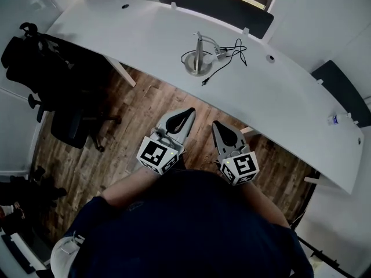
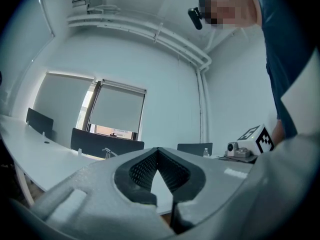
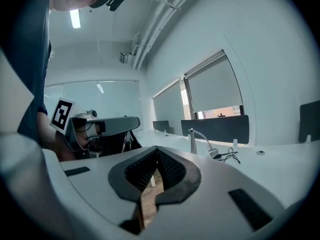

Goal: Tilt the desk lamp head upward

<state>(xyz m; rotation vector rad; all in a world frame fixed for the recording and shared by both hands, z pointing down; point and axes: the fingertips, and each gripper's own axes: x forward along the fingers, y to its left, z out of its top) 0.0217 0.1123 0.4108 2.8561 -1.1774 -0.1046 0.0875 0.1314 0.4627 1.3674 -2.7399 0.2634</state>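
Head view: my left gripper (image 1: 186, 113) and right gripper (image 1: 218, 126), fingers (image 1: 178, 120) pressed together on nothing, hang short of the bench (image 1: 145, 33); looks pre-approach, so next I reach the upper-centre desk lamp (image 1: 199, 59).

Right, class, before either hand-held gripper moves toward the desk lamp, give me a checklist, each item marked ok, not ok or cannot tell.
1. Desk lamp stands upright on the white desk: ok.
2. Lamp head low, ready for tilting up: ok.
3. Left hand-held gripper empty: ok; jaws shut, need opening.
4. Right hand-held gripper empty: ok; jaws shut too.
5. Grippers near the lamp: not ok, both hang over the floor, short of the desk.
6. Black cable clear of the lamp head: cannot tell.
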